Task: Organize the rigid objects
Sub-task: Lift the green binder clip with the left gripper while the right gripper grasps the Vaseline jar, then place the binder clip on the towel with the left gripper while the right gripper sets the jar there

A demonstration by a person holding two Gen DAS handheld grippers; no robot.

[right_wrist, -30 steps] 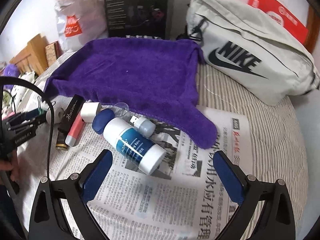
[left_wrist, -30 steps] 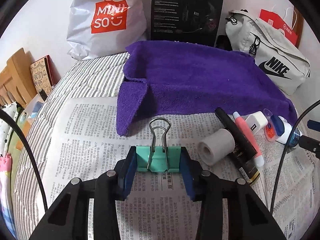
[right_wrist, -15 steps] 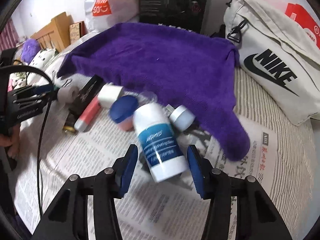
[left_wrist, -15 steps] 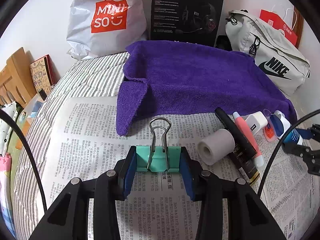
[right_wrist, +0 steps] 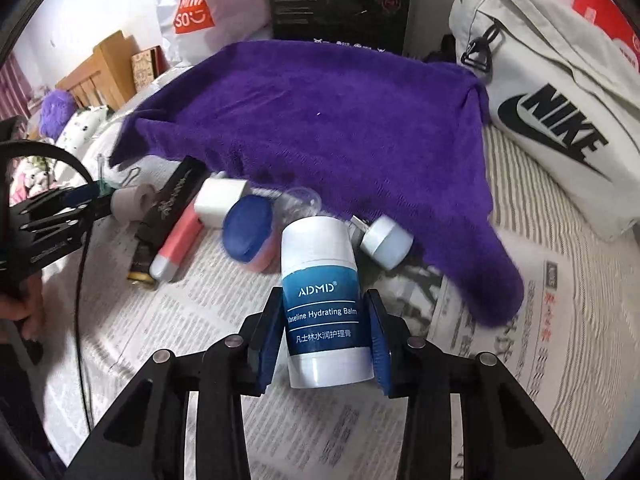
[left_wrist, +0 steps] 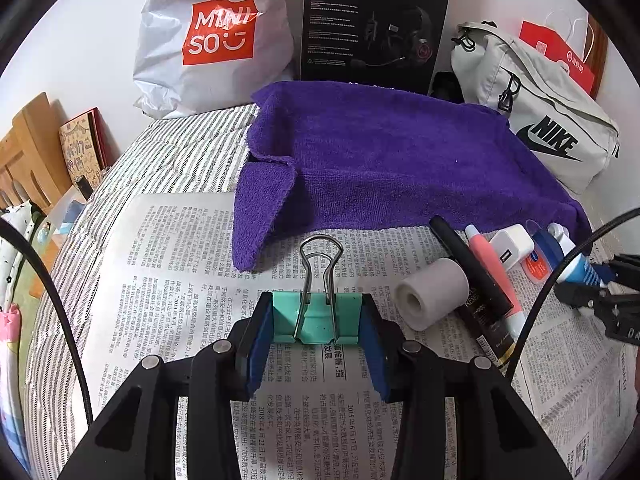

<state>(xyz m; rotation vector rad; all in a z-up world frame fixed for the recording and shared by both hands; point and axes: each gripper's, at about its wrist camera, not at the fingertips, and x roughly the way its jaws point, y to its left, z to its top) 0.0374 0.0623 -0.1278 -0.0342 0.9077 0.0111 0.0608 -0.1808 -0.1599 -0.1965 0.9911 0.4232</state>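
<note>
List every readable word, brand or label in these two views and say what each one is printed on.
"MINI SO": white plastic bag.
"HECATE", "G2": black headset box; its small print is too small to read.
"NIKE": pale bag.
"ADMD", "Vaseline Hydrating Balm", "凡士林水润护理膏": white and blue tube between the right gripper's closing jaws.
Newspaper: Chinese body text, mostly too small.
Black flat box: gold lettering, blurred.
</note>
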